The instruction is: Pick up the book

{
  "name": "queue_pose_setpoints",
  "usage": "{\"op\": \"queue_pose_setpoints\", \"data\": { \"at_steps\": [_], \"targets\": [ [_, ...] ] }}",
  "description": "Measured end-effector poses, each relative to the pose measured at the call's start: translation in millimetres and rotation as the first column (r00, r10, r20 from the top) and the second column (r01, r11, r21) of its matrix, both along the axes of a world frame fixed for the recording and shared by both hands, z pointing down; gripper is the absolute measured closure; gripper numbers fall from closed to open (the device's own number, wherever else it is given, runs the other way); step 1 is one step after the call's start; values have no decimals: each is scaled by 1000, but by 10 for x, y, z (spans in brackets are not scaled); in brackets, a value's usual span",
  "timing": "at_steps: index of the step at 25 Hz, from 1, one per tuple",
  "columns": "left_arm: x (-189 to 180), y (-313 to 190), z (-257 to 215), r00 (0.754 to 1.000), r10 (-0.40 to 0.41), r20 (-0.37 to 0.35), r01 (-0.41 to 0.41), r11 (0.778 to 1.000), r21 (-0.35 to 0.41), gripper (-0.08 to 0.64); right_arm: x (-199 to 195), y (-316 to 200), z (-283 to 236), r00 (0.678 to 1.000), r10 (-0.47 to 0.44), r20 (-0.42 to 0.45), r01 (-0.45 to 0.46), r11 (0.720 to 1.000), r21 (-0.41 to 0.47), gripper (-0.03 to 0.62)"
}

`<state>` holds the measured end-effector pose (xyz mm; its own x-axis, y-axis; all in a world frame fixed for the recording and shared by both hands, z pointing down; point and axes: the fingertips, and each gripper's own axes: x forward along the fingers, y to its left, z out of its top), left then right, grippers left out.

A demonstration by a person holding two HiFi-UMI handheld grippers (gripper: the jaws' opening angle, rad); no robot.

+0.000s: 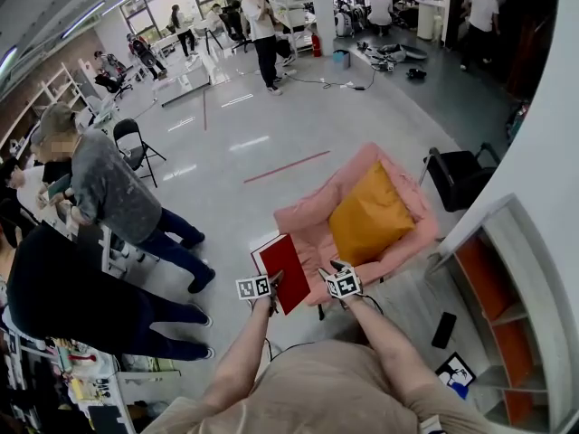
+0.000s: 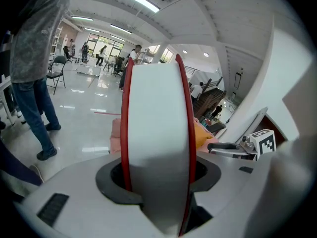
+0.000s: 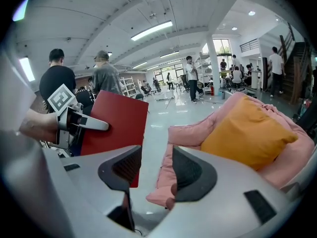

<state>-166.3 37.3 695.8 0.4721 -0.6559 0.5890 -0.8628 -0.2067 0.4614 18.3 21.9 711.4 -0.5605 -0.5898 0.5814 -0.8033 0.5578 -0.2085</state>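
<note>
The left gripper (image 1: 270, 289) is clenched on the red book (image 1: 282, 269) and holds it in the air, just left of the pink armchair (image 1: 312, 220). The book's gripped end is sunk out of sight between the jaws. In the left gripper view the book stands edge-on, white pages between two thin red cover edges, and it blocks the whole middle of that view. Only a strip of the chair and of the orange cushion (image 1: 369, 215) shows past it.

The right gripper (image 1: 342, 278) is released and holds nothing. Its jaws stand apart, with bare floor and the chair's front edge between them. Its view gives what the left one cannot: the book's flat red cover, with the left gripper beside it.

In the head view both pairs of jaws are too small to read, and the person's forearms cover the grippers' rear parts. Around them:
- a person in a grey shirt (image 1: 113, 193) at the left, standing close by
- a black chair (image 1: 460, 177) behind the armchair
- an orange-backed shelf (image 1: 502, 297) at the right, cut off by the picture's edge
- a dark phone-like slab (image 1: 444, 329) on the floor near the shelf, too small to name for sure
</note>
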Motion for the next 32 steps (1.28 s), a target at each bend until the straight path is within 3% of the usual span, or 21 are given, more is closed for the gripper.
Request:
{"op": "queue_pose_setpoints", "data": {
  "at_steps": [7, 26, 29, 32],
  "targets": [
    [-40, 109, 12, 1000, 6, -11, -6, 1000, -1, 318, 6, 93, 5, 999, -34, 21, 34, 999, 13, 391],
    [-126, 190, 13, 1000, -3, -5, 3, 1000, -2, 318, 289, 168, 183, 999, -29, -37, 29, 1000, -4, 391],
    [-133, 209, 4, 1000, -4, -6, 4, 1000, -4, 318, 319, 227, 206, 992, -44, -120, 45, 999, -1, 488],
    [-145, 205, -9, 1000, -3, -8, 3, 1000, -2, 318, 259, 269, 219, 989, -64, -132, 64, 998, -7, 507]
  ]
}}
